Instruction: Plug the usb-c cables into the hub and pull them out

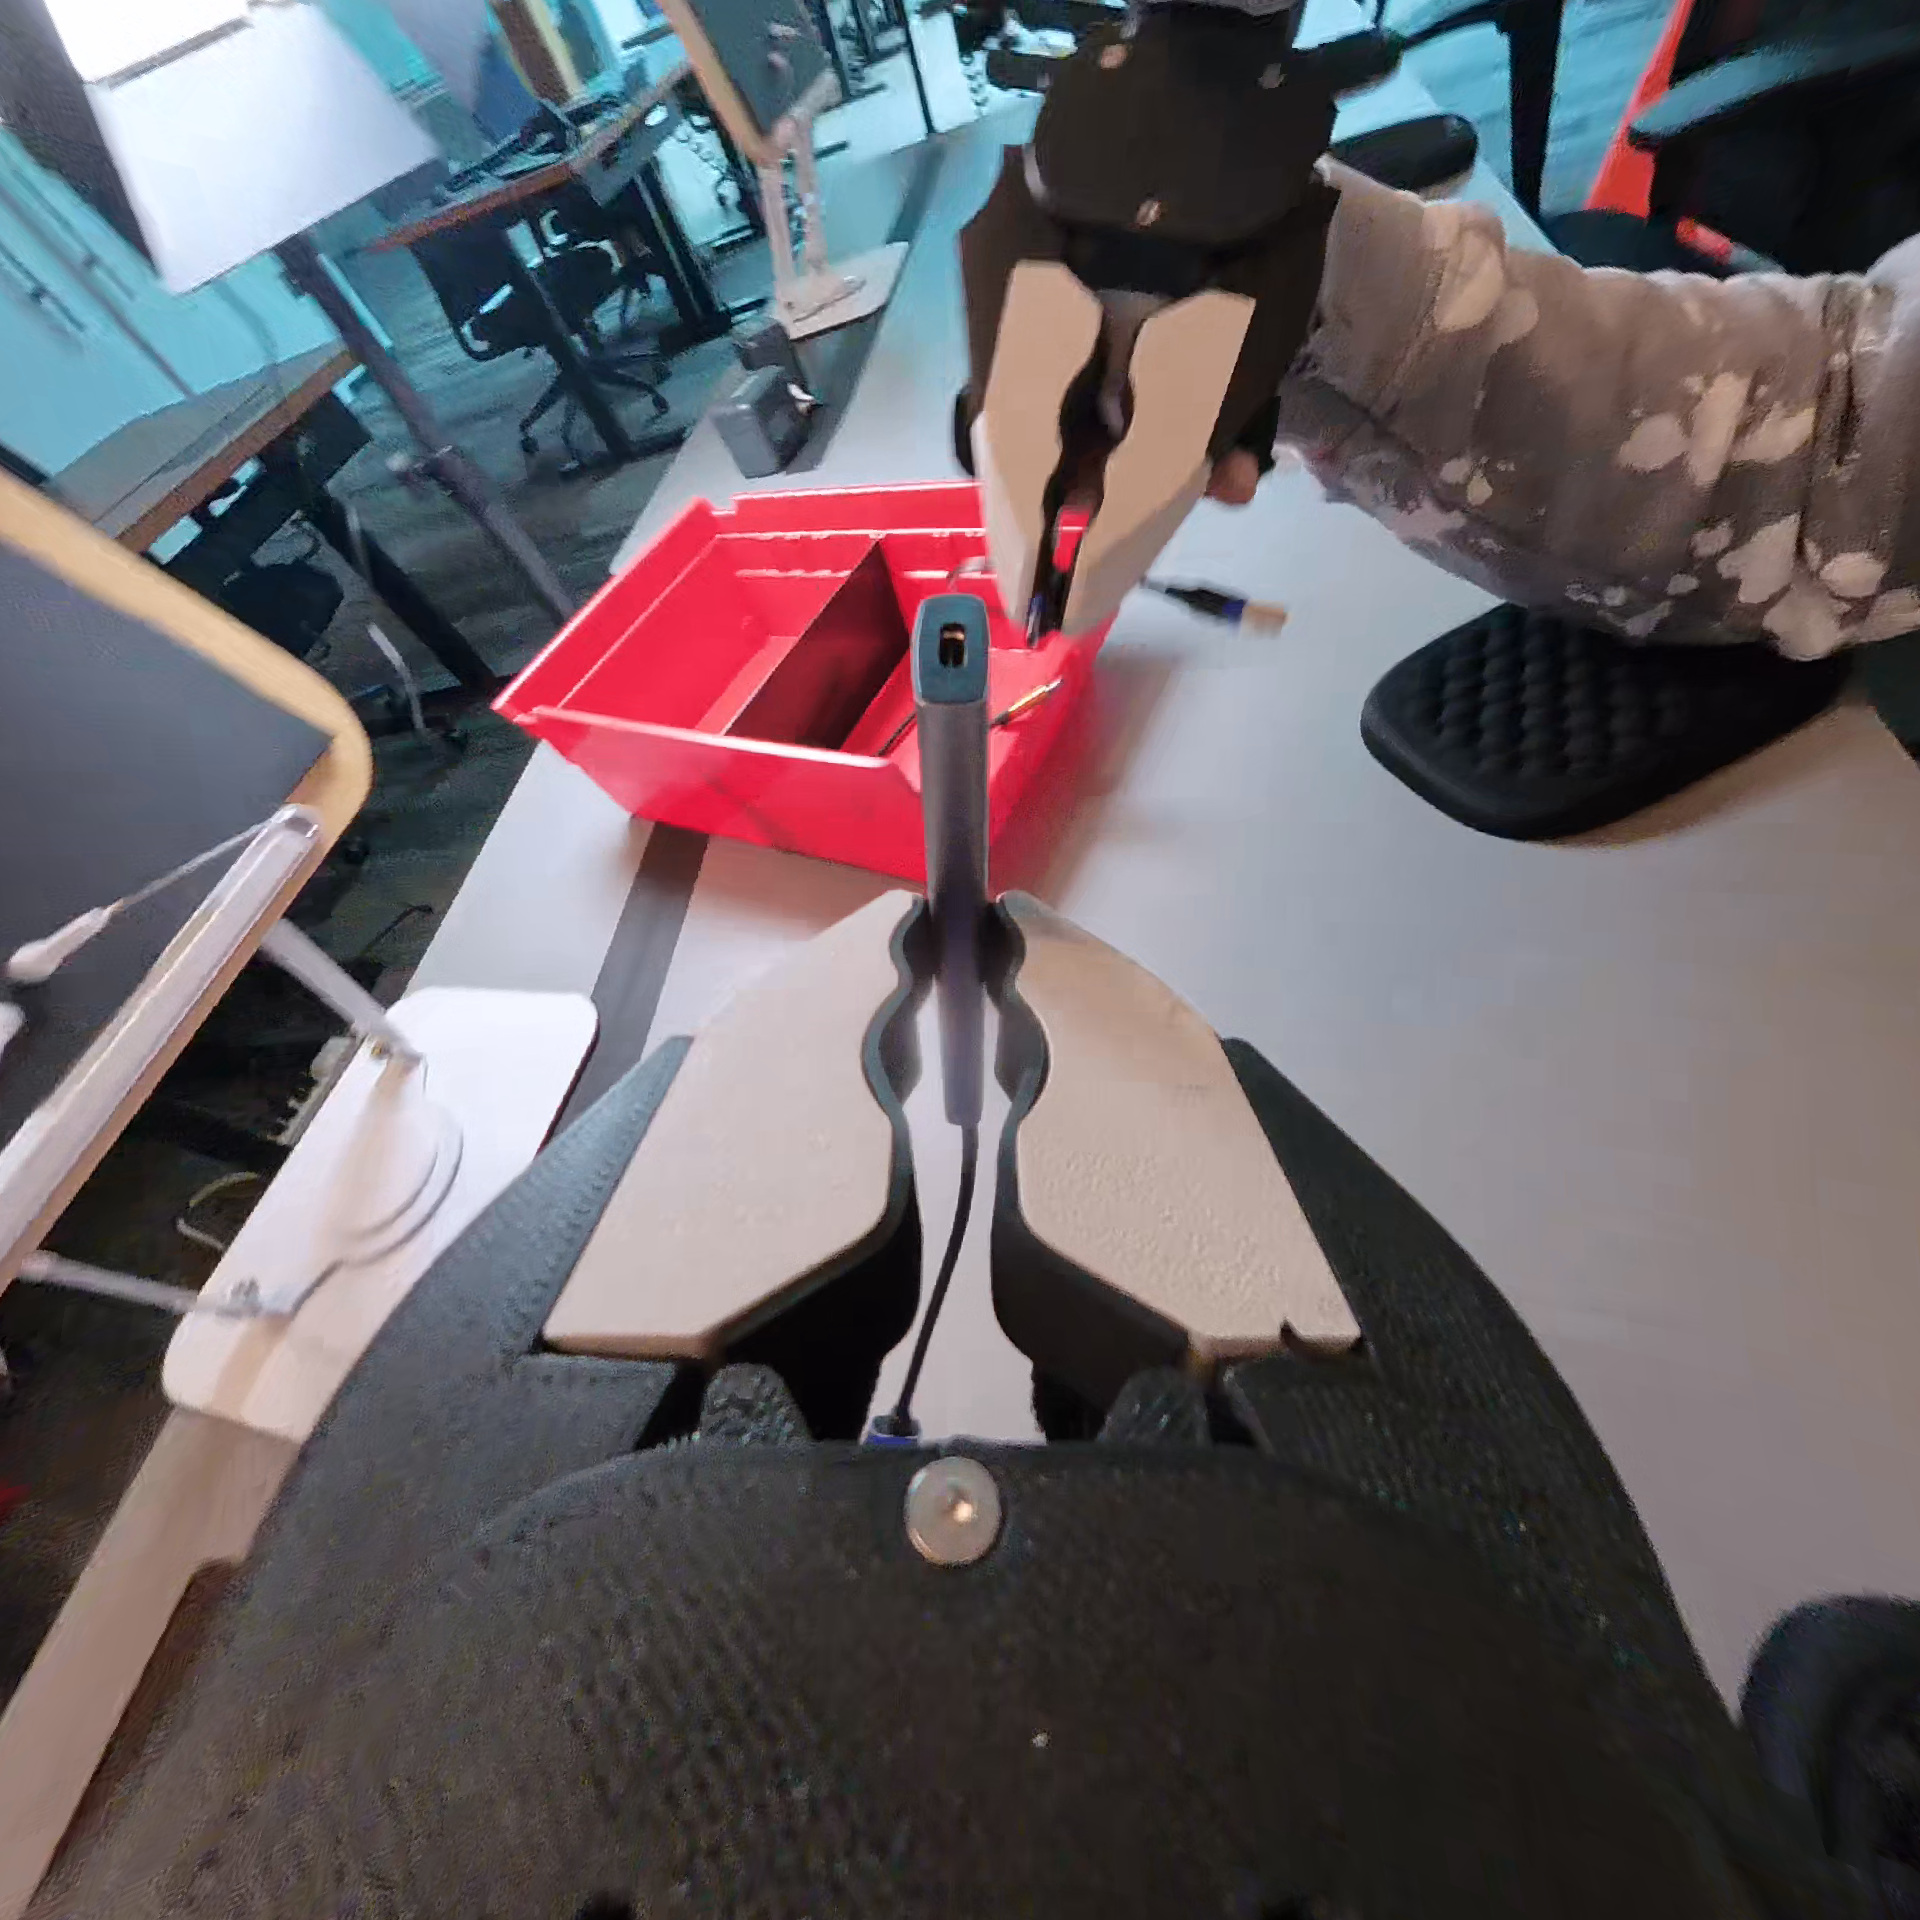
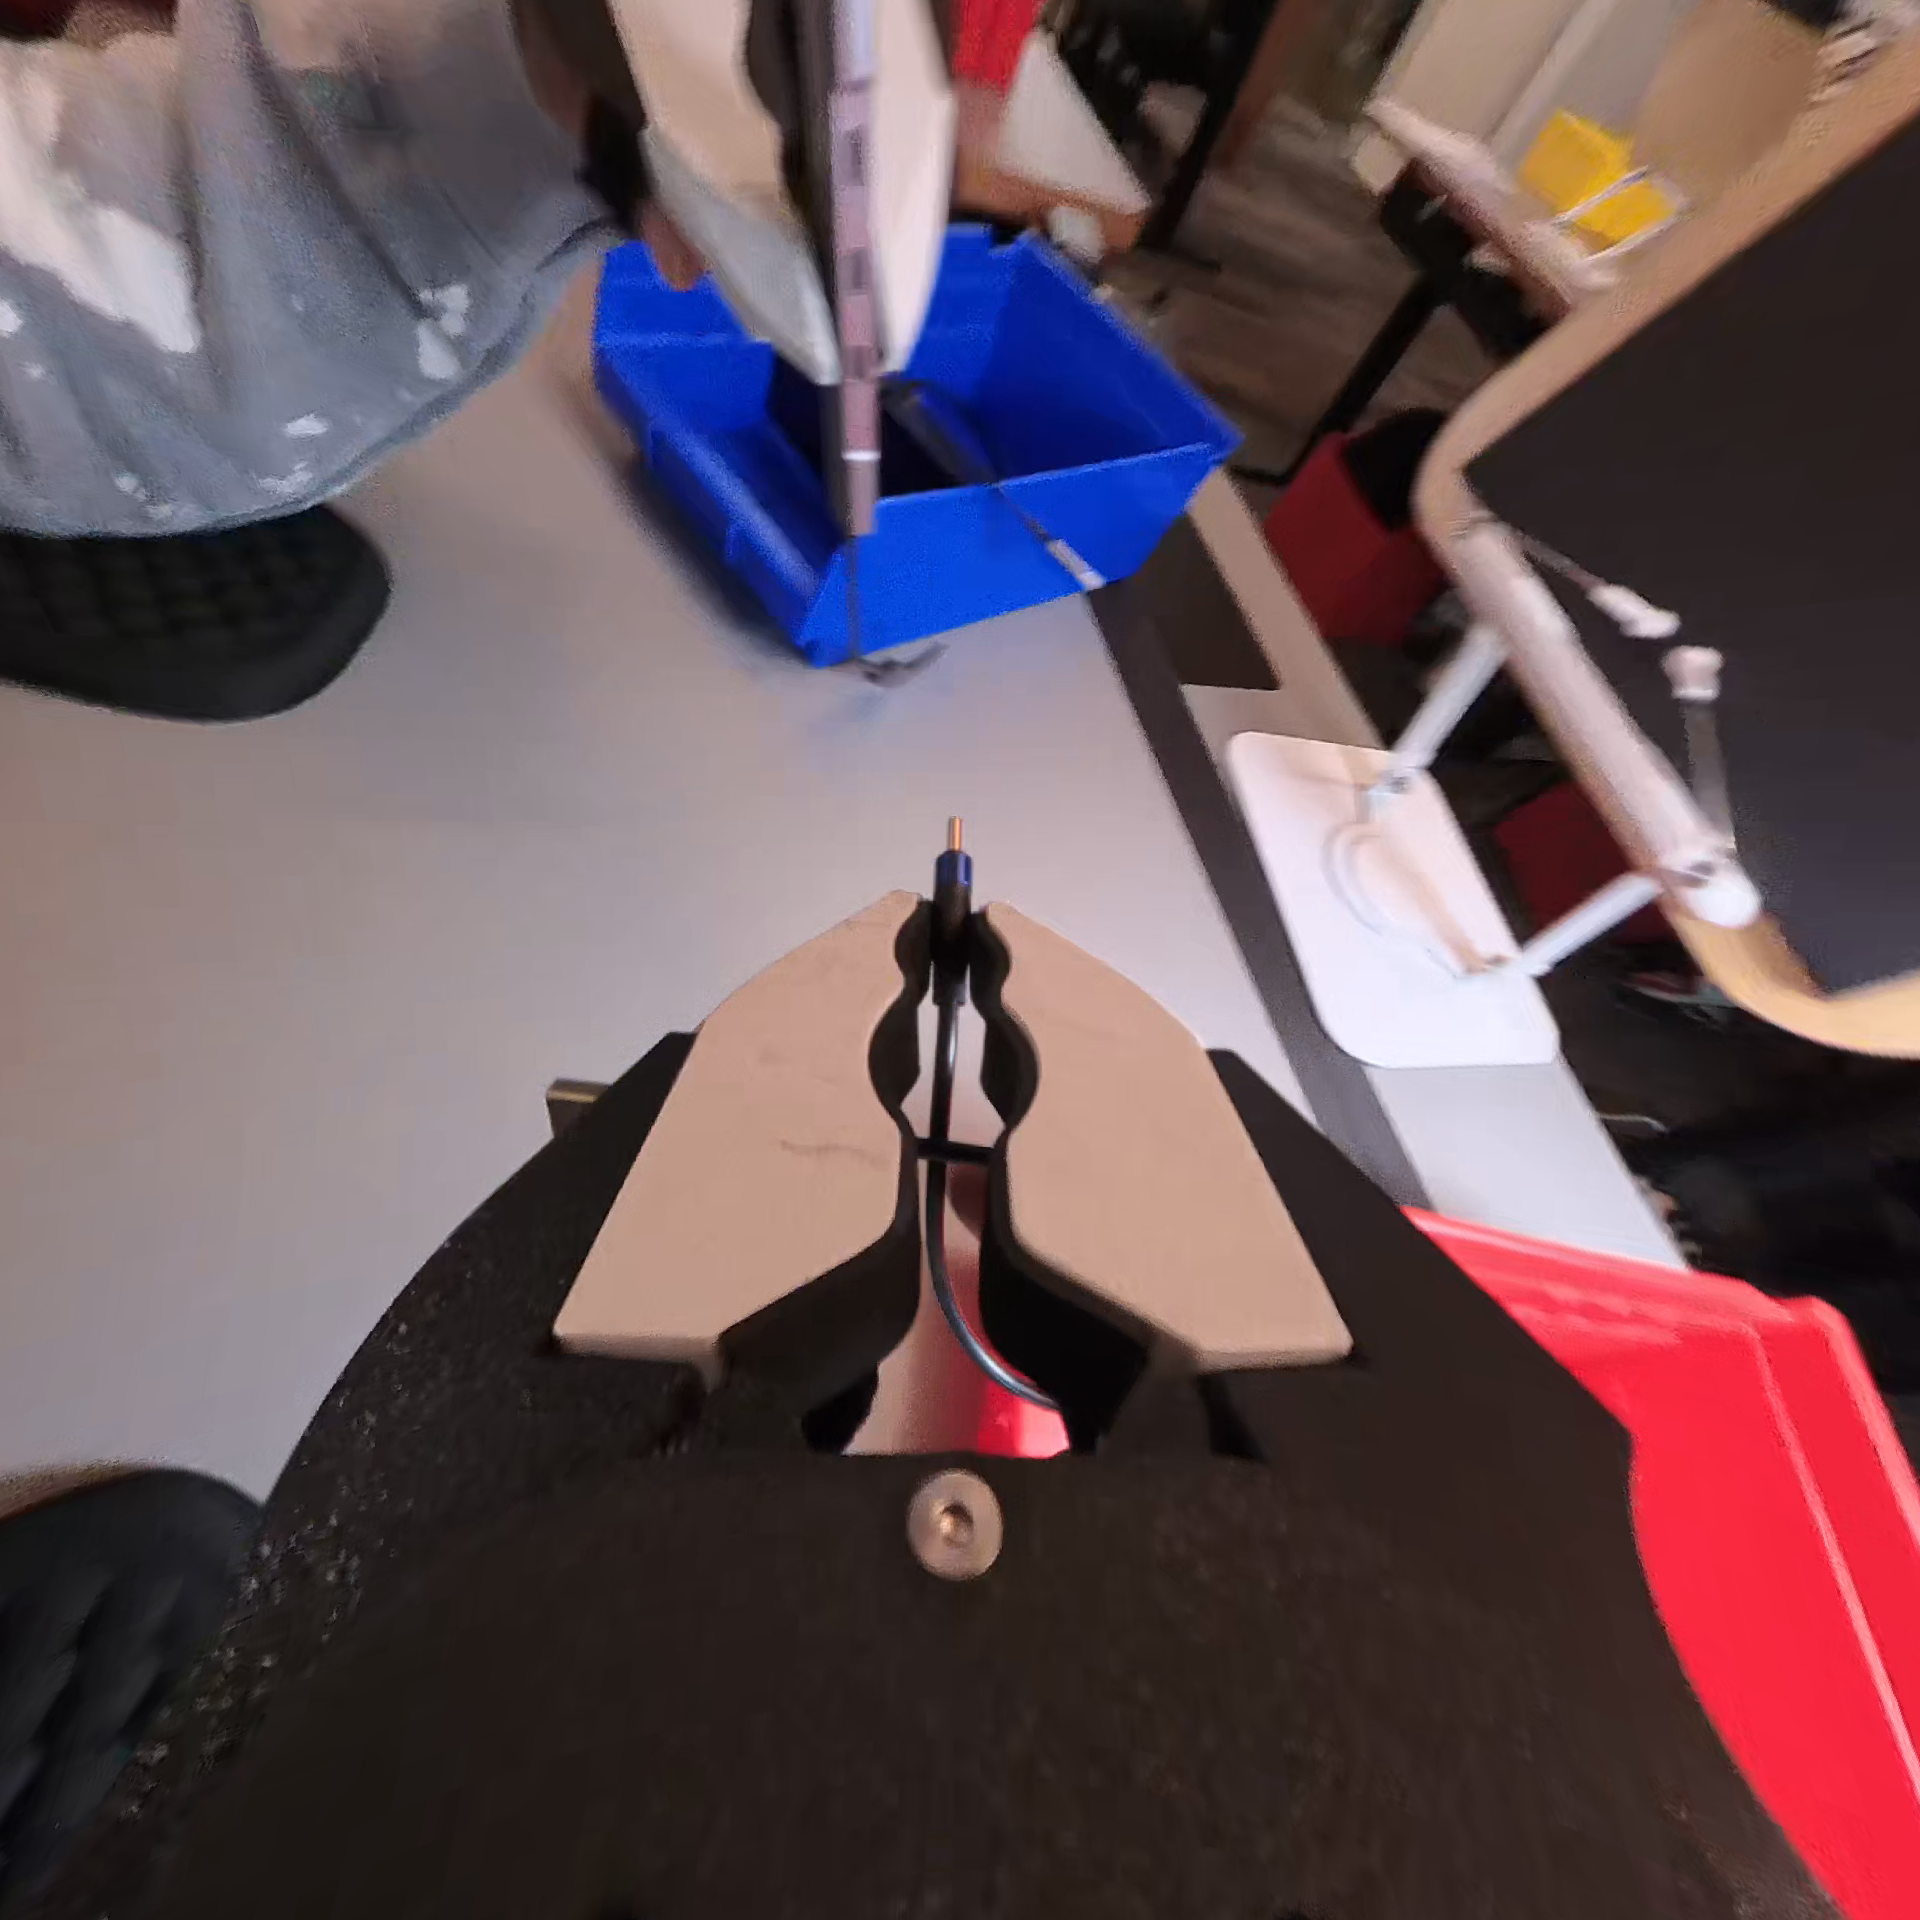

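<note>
My left gripper (image 1: 958,914) is shut on a slim grey hub (image 1: 951,769), held edge-on above the table with an open port facing away. Its thin black lead hangs down between the fingers. My right gripper (image 2: 954,906) is shut on a black USB-C cable plug (image 2: 953,878) with a blue collar; its metal tip points forward, free in the air. In the left wrist view the right gripper (image 1: 1049,623) hangs tips-down just beyond the hub's end. In the right wrist view the left gripper (image 2: 857,374) holds the hub (image 2: 857,312) over a blue bin.
A red bin (image 1: 769,758) sits on the grey table behind the hub; another cable plug (image 1: 1226,613) lies right of it. A blue bin (image 2: 987,540) holds a cable. Black padded rests (image 1: 1579,717) and a white lamp base (image 2: 1382,894) stand nearby. A patterned sleeve (image 1: 1621,436) reaches in. Spacing between my two grippers at the tips: around 12 cm.
</note>
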Demonstrator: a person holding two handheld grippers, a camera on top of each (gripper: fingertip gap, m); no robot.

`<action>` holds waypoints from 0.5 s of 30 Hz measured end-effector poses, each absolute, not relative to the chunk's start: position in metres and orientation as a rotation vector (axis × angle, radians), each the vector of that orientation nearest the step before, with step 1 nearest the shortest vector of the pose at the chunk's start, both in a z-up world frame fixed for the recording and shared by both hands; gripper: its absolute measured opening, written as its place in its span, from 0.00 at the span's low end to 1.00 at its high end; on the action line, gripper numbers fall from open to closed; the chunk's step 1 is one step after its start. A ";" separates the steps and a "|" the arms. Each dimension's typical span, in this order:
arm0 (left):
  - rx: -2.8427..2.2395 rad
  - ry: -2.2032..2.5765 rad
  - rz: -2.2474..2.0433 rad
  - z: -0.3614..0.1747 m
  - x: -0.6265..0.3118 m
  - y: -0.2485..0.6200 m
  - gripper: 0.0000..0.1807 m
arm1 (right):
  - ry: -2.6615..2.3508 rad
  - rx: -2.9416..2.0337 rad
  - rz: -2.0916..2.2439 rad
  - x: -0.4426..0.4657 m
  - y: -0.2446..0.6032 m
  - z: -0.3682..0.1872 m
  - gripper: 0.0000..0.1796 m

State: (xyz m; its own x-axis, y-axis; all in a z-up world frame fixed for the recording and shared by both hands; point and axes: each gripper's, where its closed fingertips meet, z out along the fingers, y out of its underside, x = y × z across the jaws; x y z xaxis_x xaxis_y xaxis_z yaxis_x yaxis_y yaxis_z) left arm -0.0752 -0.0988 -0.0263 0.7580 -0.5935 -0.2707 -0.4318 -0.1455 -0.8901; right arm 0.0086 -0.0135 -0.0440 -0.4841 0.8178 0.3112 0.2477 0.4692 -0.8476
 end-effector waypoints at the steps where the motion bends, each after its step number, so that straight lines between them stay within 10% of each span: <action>1: -1.793 0.784 -0.164 -0.026 -0.084 -0.103 0.05 | -1.911 -0.897 0.966 0.012 -0.001 -0.034 0.03; 7: -1.744 0.724 -0.191 -0.015 -0.083 -0.097 0.05 | -1.626 -1.060 0.789 0.016 0.076 -0.018 0.04; 15: -1.778 0.775 -0.203 -0.027 -0.062 -0.088 0.05 | -1.753 -1.603 0.365 0.010 0.156 -0.156 0.08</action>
